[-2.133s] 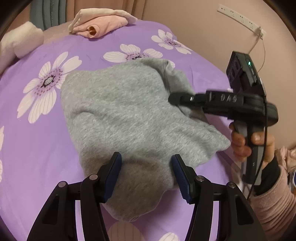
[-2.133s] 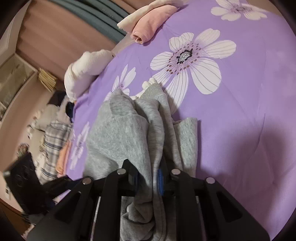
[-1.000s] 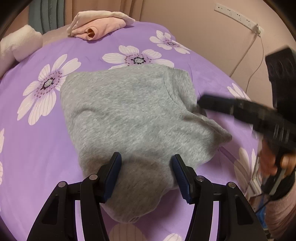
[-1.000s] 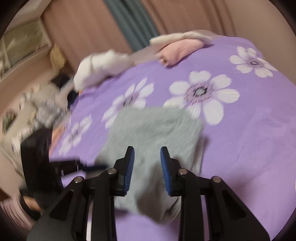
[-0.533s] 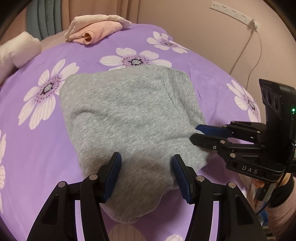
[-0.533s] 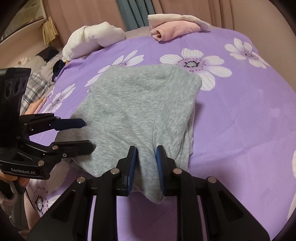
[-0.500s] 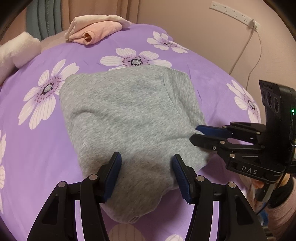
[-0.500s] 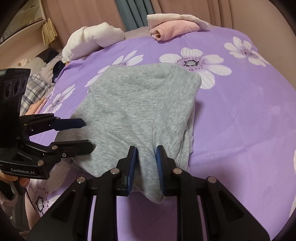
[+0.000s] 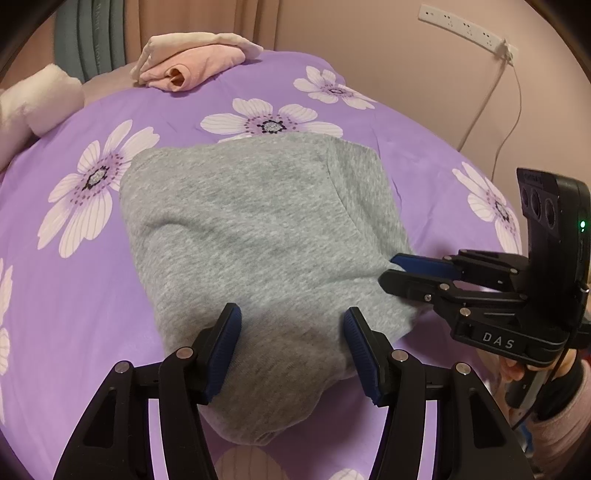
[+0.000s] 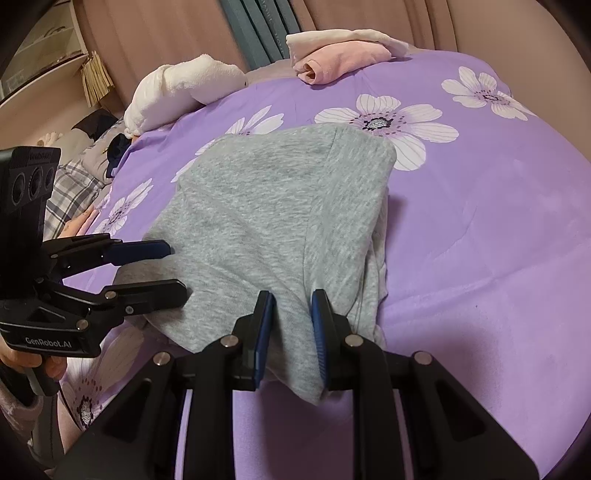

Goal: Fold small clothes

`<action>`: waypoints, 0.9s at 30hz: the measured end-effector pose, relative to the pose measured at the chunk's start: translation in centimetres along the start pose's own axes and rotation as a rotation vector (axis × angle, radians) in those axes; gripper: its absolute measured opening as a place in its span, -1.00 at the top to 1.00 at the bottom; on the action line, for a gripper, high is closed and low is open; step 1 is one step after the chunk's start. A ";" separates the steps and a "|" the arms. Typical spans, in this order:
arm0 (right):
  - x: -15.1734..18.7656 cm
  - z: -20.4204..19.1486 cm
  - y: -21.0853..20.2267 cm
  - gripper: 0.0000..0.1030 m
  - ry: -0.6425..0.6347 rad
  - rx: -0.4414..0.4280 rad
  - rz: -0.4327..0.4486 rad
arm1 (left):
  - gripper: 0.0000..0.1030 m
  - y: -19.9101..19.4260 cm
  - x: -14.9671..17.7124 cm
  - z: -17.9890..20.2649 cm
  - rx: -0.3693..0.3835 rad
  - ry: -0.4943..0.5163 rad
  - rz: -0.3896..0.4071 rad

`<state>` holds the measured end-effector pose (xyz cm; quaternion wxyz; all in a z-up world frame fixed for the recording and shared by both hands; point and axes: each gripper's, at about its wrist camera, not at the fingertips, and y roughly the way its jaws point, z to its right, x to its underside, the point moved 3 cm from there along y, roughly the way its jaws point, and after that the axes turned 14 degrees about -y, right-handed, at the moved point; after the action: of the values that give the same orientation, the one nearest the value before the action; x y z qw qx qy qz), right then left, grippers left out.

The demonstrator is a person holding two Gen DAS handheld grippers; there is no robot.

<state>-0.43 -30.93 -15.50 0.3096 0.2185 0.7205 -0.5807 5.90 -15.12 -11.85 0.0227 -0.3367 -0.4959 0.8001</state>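
Note:
A grey knit garment (image 9: pixel 266 236) lies folded on the purple flowered bedspread (image 9: pixel 110 295); it also shows in the right wrist view (image 10: pixel 280 206). My left gripper (image 9: pixel 291 350) is open, its blue pads astride the garment's near edge. It shows at the left of the right wrist view (image 10: pixel 173 269), jaws apart beside the cloth. My right gripper (image 10: pixel 291 332) is narrowly open over the garment's near right corner, with cloth between the pads. It shows at the right of the left wrist view (image 9: pixel 388 269), at the garment's right edge.
A folded pink and cream pile (image 9: pixel 192 66) lies at the bed's far edge, also in the right wrist view (image 10: pixel 340 51). A white plush pillow (image 10: pixel 184 88) and plaid clothes (image 10: pixel 70 195) lie at the left. A wall, a power strip (image 9: pixel 469 29) and a cord stand to the right.
My right gripper let go of the lifted fold, swung back to the near right corner and now stands there. The garment has settled flat. My left gripper has not moved.

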 end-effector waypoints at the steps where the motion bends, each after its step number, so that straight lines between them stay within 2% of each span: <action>1: 0.0 0.1 0.0 0.60 0.002 -0.002 0.002 | -0.12 -0.2 -0.1 -0.1 0.010 -0.011 0.005; 6: 0.3 0.4 -0.1 0.60 0.027 -0.021 0.023 | -0.12 -1.6 -1.0 -0.8 0.088 -0.106 0.028; 11: 0.4 0.8 -0.4 0.57 0.073 -0.052 0.046 | -0.12 -2.6 -2.5 -1.2 0.070 -0.122 0.091; 14: 0.2 0.5 -1.0 0.55 0.079 -0.045 0.057 | -0.12 -2.9 -4.0 -2.2 0.101 -0.171 0.108; 18: -0.6 -0.7 -3.3 0.34 0.055 -0.044 0.131 | -0.12 -2.2 -6.1 -4.3 0.071 -0.240 0.121; 23: -1.9 -3.2 -3.6 0.37 -0.009 -0.090 0.167 | -0.12 -0.7 -7.2 -6.1 0.027 -0.277 0.094; 27: -3.5 -5.8 -2.4 0.49 -0.060 -0.174 0.183 | -0.12 0.8 -7.5 -6.1 -0.018 -0.242 0.078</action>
<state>-0.68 -25.68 -10.53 0.4005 0.2383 0.7355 -0.4917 15.31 -13.58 -10.34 -0.0717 -0.2569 -0.4887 0.8307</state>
